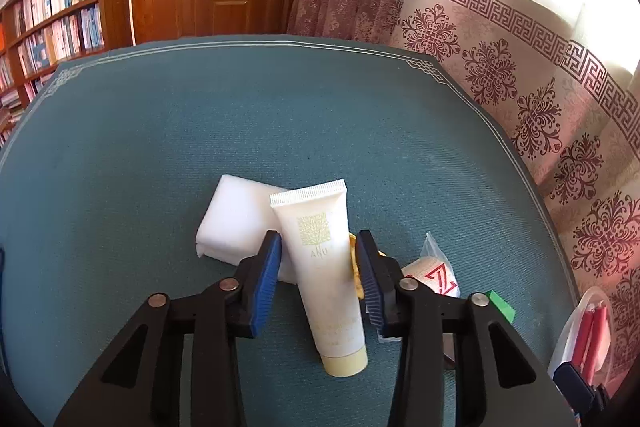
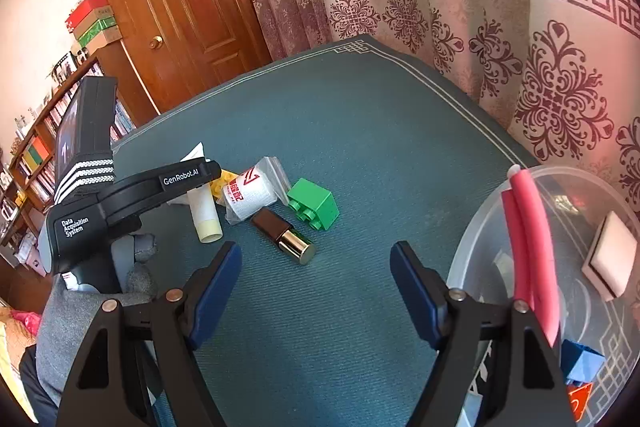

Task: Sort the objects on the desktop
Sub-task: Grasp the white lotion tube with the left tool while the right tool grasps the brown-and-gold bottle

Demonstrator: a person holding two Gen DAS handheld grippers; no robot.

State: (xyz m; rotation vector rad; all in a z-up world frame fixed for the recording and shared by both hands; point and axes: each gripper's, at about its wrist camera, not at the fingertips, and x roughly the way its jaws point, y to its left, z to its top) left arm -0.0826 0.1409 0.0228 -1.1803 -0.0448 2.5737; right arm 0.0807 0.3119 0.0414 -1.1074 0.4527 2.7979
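Note:
A white cosmetic tube (image 1: 320, 267) with a pale yellow cap lies slanted over a white sponge block (image 1: 232, 219) on the teal tablecloth. My left gripper (image 1: 318, 239) has its blue pads against both sides of the tube, shut on it. In the right wrist view the same gripper (image 2: 208, 167) reaches over the tube (image 2: 206, 215). Beside it lie a yellow brick (image 2: 224, 183), a bagged white bandage roll (image 2: 252, 195), a green brick (image 2: 314, 205) and a brown-and-gold lipstick (image 2: 284, 233). My right gripper (image 2: 316, 251) hovers open just short of the lipstick, holding nothing.
A clear plastic tub (image 2: 480, 227) stands at the right with red foam tubes (image 2: 532, 247), a white sponge (image 2: 612, 259) and a blue brick (image 2: 584, 359) in it. A patterned curtain (image 2: 560, 99) hangs close behind the table's far-right edge. A grey sleeve (image 2: 72, 327) is at the left.

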